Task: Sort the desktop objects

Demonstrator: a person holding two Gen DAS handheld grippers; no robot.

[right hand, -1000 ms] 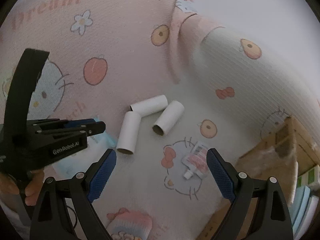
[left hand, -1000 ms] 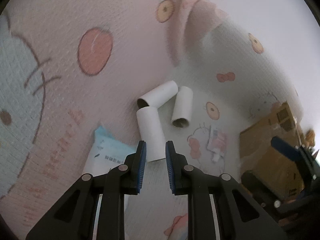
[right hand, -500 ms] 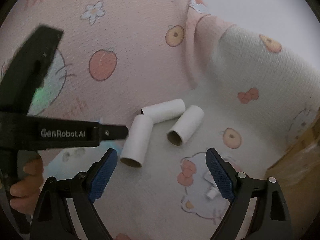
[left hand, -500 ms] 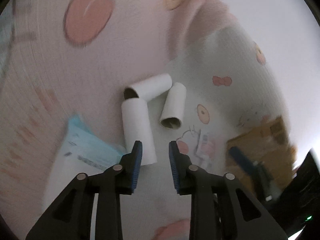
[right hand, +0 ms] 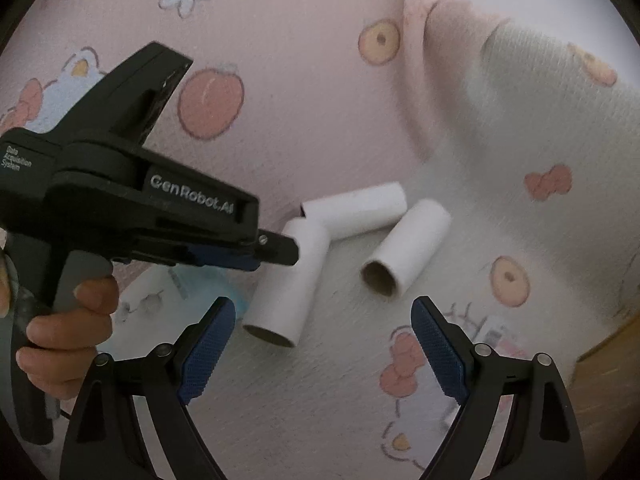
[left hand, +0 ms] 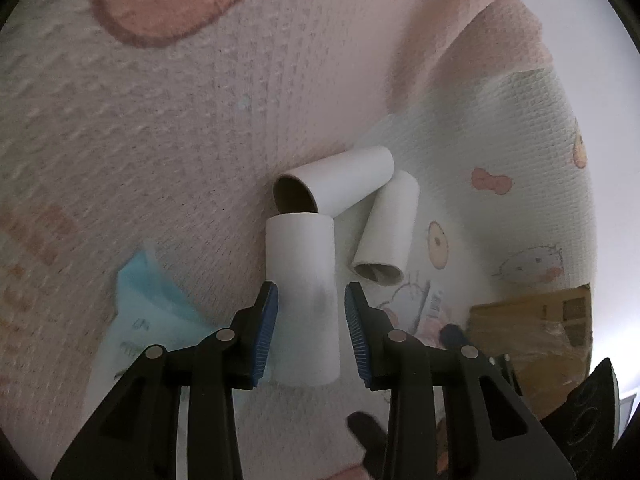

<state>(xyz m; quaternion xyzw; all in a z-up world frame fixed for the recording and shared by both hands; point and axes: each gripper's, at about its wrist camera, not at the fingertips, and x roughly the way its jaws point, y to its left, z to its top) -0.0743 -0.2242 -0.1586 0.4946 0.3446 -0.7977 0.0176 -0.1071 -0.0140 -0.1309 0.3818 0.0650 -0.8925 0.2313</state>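
Observation:
Three white cardboard tubes lie on a pink and white cartoon-print blanket. My left gripper (left hand: 311,322) is open with its jaws on either side of the nearest tube (left hand: 301,276), a small gap showing on each side. A second tube (left hand: 340,186) lies behind it and a third (left hand: 386,232) to its right. In the right wrist view, my right gripper (right hand: 324,350) is wide open and empty, above the blanket in front of the tubes. There the left gripper's body (right hand: 132,208) reaches over the nearest tube (right hand: 290,284); the third tube (right hand: 406,254) lies right of it.
A light blue packet (left hand: 148,320) lies left of the nearest tube, partly under my left gripper. A small printed sachet (left hand: 434,308) lies to the right on the blanket. A brown cardboard box (left hand: 536,340) stands at the far right. The person's hand (right hand: 64,336) holds the left gripper.
My left gripper has moved forward and down onto the nearest tube and its jaws have opened wider around it. My right gripper has stayed open and shifted closer to the tubes.

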